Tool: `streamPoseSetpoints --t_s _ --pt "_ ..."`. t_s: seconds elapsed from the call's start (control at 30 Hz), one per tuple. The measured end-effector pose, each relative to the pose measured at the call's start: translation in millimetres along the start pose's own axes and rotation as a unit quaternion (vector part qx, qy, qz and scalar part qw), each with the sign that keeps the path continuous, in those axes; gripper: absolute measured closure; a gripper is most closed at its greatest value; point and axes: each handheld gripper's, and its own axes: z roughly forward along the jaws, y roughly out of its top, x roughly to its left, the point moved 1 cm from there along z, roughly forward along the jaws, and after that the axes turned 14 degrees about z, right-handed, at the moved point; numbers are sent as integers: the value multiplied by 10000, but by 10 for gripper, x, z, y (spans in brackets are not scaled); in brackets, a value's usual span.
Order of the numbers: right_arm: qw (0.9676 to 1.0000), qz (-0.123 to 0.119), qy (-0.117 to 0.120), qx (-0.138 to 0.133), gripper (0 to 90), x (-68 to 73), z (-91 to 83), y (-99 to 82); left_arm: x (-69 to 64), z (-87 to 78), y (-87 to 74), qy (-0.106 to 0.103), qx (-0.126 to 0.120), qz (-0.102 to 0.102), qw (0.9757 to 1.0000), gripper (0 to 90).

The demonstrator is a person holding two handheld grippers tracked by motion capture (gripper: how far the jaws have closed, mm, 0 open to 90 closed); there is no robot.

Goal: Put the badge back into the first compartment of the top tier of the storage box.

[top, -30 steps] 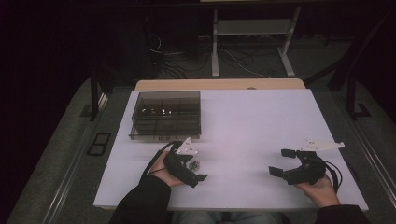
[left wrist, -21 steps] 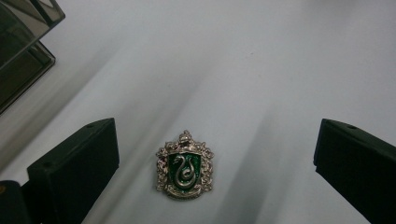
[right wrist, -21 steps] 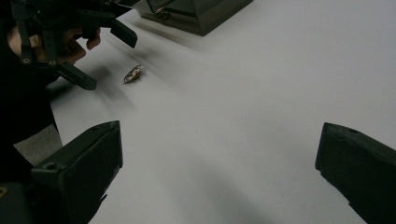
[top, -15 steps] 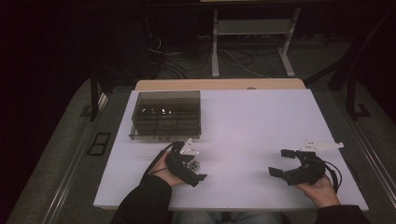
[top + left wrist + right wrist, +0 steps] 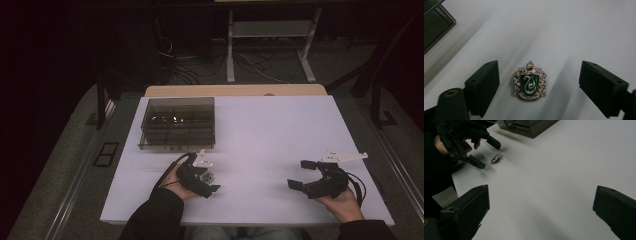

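Left claw (image 5: pixel 539 82) closing around crest badge (image 5: pixel 529 81) untouched, white tabletop (image 5: pixel 280 130), dark room

No words, brand names or numbers can be read anywhere here. The 1 sign on show is the emblem on the crest badge (image 5: pixel 530 81), which lies flat on the white table (image 5: pixel 574 30) near the dark compartment box (image 5: pixel 435 22): a silver snake coiled on a green shield, set in an ornate silver frame with a small crown-like top.
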Motion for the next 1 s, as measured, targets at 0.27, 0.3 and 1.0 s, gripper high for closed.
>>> streamPoseSetpoints --t_s 0.27,0.3,1.0 --pt "10000 19 11 -2 5 1 -3 1 10 40 -20 -45 53 50 10000 298" --pt "10000 19 11 -2 5 1 -3 1 13 53 -25 -39 93 57 9999 313" --pt "10000 -33 60 -52 5 5 0 4 3 87 -7 -127 59 141 9998 569"
